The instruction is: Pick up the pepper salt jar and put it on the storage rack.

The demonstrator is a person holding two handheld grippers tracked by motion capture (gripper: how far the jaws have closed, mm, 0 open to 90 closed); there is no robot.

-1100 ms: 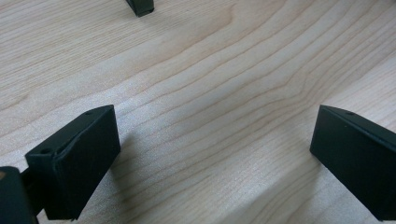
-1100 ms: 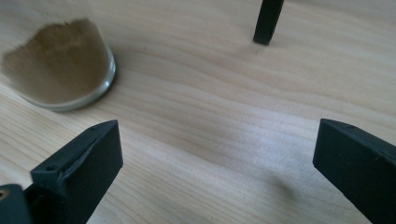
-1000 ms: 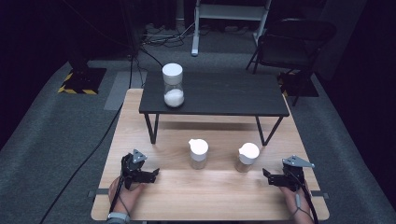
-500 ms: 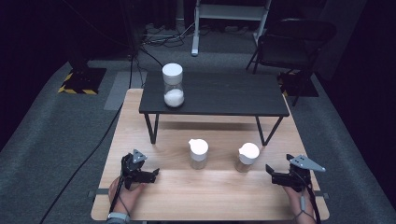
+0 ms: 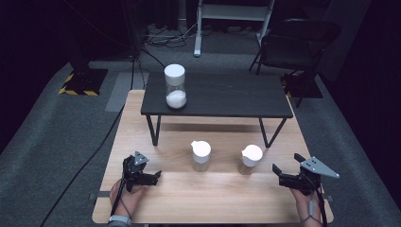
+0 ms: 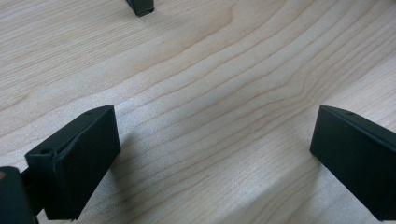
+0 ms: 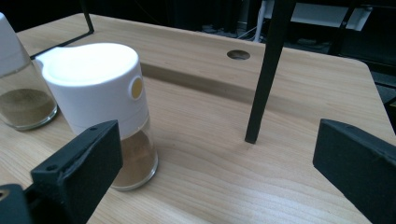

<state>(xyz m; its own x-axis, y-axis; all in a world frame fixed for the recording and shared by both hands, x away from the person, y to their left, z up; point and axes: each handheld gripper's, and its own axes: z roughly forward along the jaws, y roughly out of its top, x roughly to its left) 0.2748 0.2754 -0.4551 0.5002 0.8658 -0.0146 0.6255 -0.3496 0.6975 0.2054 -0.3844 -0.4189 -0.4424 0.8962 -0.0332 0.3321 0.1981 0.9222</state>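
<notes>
Two small glass shakers with white caps stand on the wooden table: one in the middle (image 5: 201,155), one to its right (image 5: 250,158). Both hold brownish powder. My right gripper (image 5: 285,163) rests open on the table right of the right shaker (image 7: 100,93), which stands just beyond its left jaw without touching it; the other shaker (image 7: 18,93) is farther left. My left gripper (image 5: 150,177) lies open at the front left, its jaws wide over bare wood (image 6: 210,140). A taller jar (image 5: 175,87) with a white lid and white powder stands on the black shelf.
A low black shelf (image 5: 227,97) on thin legs spans the back half of the table (image 5: 208,198). One leg (image 7: 266,70) stands between my right jaws, farther off. A cable hole (image 7: 238,54) lies behind it. A chair (image 5: 302,42) stands beyond the table.
My right gripper has slid a little to the right, toward the table's edge. The left gripper and the jars have stayed put.
</notes>
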